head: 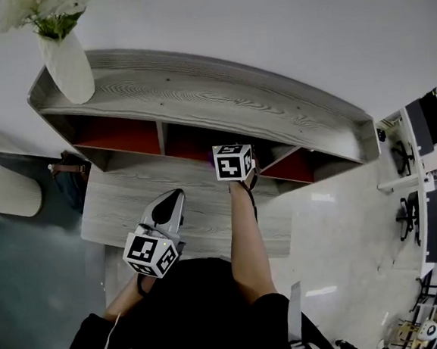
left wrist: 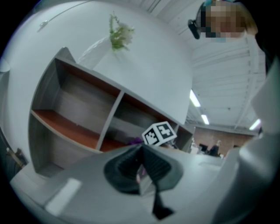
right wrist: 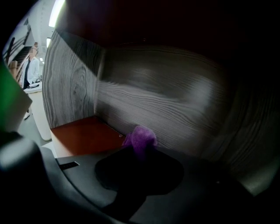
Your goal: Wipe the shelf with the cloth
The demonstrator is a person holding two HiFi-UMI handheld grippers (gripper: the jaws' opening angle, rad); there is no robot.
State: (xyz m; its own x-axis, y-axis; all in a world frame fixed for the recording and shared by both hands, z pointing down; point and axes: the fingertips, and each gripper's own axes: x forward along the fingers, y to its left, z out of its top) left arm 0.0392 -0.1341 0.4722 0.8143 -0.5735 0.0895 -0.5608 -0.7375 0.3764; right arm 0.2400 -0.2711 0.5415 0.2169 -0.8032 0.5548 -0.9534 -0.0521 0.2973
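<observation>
The grey wood shelf (head: pixel 219 94) has red-brown boards inside its compartments. My right gripper (right wrist: pixel 141 152) reaches into the middle compartment and is shut on a small purple cloth (right wrist: pixel 140 138). The cloth sits at the back of the red board (right wrist: pixel 83 135), against the grey rear wall (right wrist: pixel 175 105). In the head view only the right gripper's marker cube (head: pixel 233 162) shows at the compartment's mouth. My left gripper (head: pixel 172 201) hovers in front of the shelf over the lower grey ledge (head: pixel 122 201), jaws together with nothing between them. The left gripper view shows the cloth (left wrist: pixel 134 141) beside the cube (left wrist: pixel 159 133).
A white vase with flowers (head: pixel 66 62) stands on the shelf top at the left end. A white rounded object (head: pixel 3 189) sits to the left on the floor. Desks and equipment (head: pixel 425 190) fill the far right. A vertical divider (left wrist: pixel 110 118) separates the left compartment from the middle one.
</observation>
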